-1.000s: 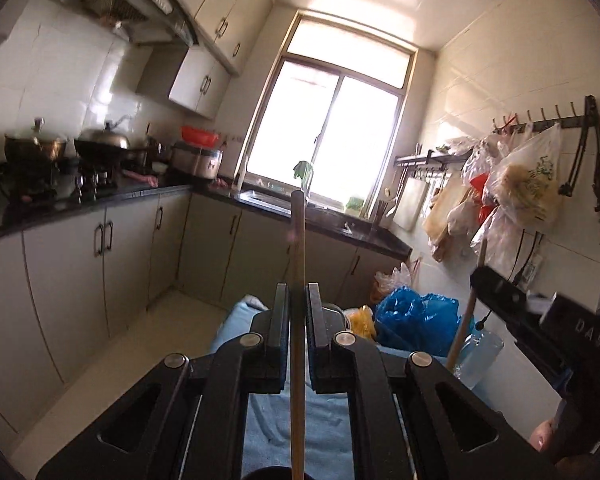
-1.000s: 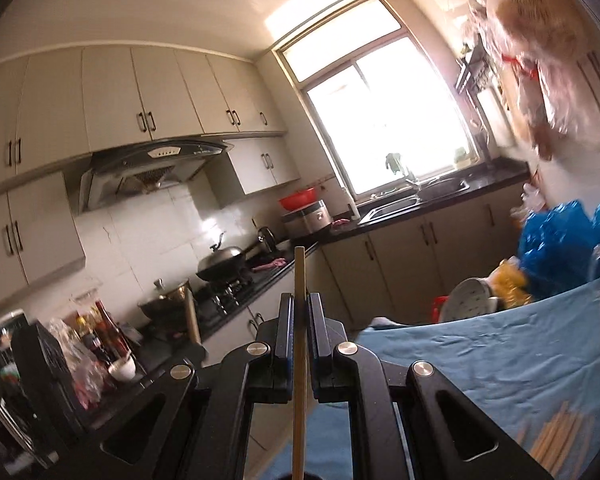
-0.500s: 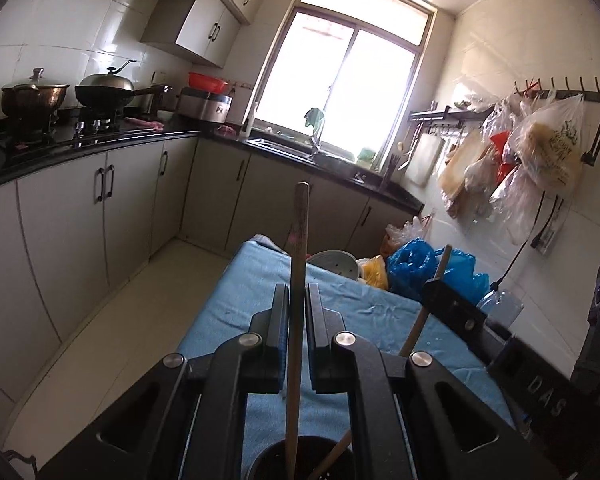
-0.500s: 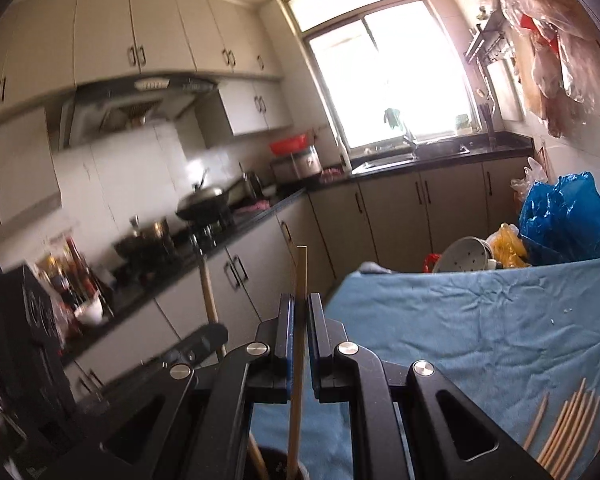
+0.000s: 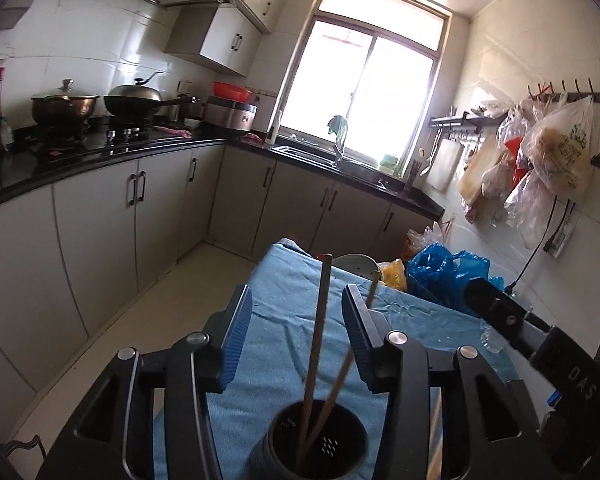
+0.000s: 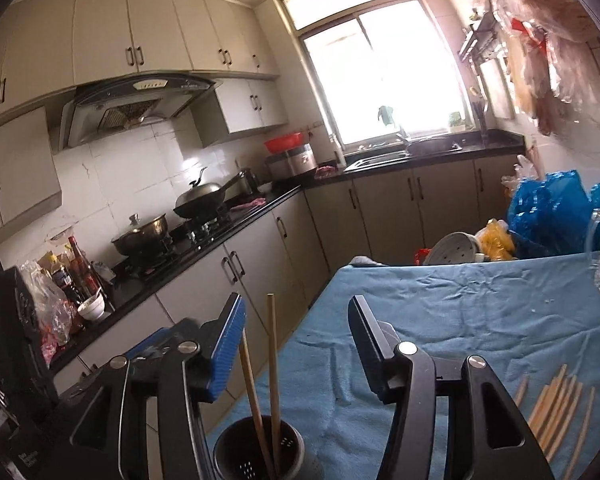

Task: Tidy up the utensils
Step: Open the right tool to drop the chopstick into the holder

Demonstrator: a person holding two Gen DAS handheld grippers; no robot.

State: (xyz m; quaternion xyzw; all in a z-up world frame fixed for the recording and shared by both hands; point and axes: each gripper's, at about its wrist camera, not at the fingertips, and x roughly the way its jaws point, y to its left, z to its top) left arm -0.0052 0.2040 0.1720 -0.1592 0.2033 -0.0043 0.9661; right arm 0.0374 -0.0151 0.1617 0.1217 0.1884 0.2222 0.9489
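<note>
Readable at far right in the left wrist view: "DAS" in pale letters on the black body of the right gripper (image 5: pixel 580 376). Green print on a hanging plastic bag (image 5: pixel 564 148), too blurred to read.

both grippers let go; left gripper (image 5: pixel 296 336) and right gripper (image 6: pixel 296 344) now spread wide; both chopsticks (image 5: pixel 318 344) dropped into the holder (image 5: pixel 316 440)
</note>
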